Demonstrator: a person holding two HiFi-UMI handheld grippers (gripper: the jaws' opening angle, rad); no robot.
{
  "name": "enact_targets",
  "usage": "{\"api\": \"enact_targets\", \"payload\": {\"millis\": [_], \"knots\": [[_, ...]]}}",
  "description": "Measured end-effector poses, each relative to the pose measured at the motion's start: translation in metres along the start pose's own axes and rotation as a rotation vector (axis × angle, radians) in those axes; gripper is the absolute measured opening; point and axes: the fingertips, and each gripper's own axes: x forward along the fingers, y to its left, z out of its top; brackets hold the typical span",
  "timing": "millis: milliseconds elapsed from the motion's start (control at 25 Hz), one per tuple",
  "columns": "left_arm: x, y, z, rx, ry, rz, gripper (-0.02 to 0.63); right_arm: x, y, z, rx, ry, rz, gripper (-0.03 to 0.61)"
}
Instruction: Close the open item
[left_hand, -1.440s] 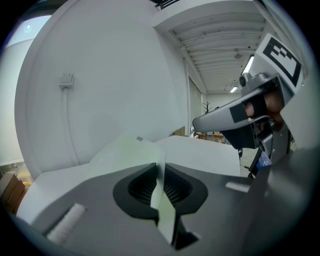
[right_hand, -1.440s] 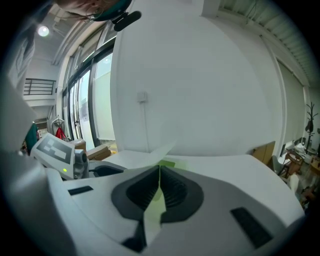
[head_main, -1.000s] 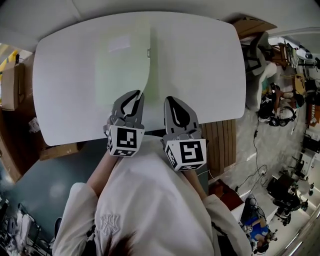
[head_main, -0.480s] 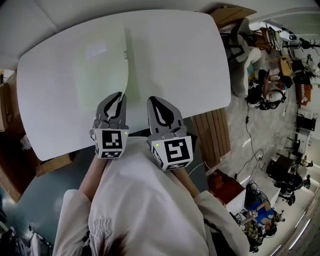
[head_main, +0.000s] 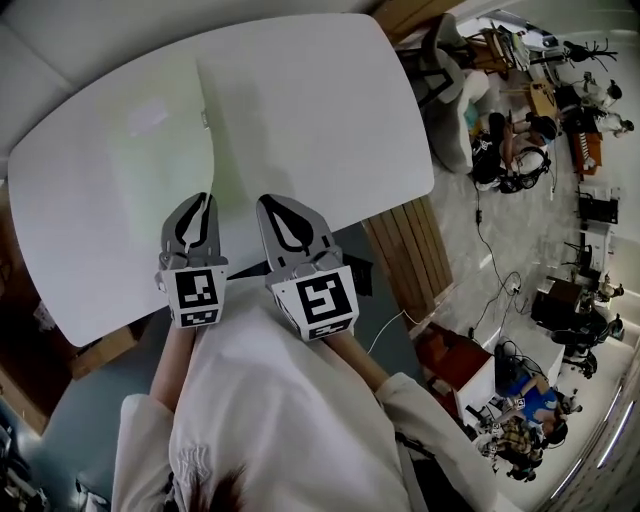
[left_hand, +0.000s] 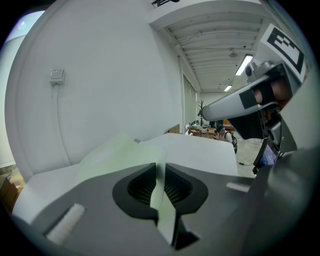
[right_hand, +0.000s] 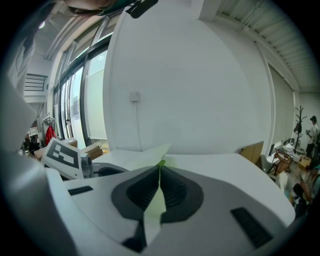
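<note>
Head view, looking down. The table (head_main: 330, 120) now lies further left and more tilted in frame than a second ago; I read this as the head camera swinging, not the table moving.

The folder (head_main: 160, 160), pale green and thin, lies flat on the table; it has slid left in frame together with the table, so its place on the table looks unchanged. Its near edge reaches back to both grippers.

The left gripper (head_main: 197, 200) sits at the folder's near edge, as before; its fingers are nearly together and pinch a thin pale green leaf of the folder, which the left gripper view shows running up between the pads.

The right gripper (head_main: 275, 203) sits just right of the left one, near the folder's right side; its fingers are pressed onto a second thin leaf, paler, which rises to a fold with green at its crest in the right gripper view.

A small grey tab (head_main: 204, 120) stands at the folder's far right edge; I cannot tell whether it is a fastener.

Reading: neither grip nor either gripper's place against the folder has altered over the second; only my viewpoint has. I judge closing not yet begun; both leaves are held, so one must next be carried over the other.
</note>
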Motion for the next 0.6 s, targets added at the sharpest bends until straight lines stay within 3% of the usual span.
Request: {"api": "enact_targets", "payload": {"millis": [600], "knots": [[0.006, 0.008, -0.005, 0.008, 0.009, -0.02, 0.032, 0.016, 0.01, 0.0, 0.001, 0.005, 0.015, 0.011]]}}
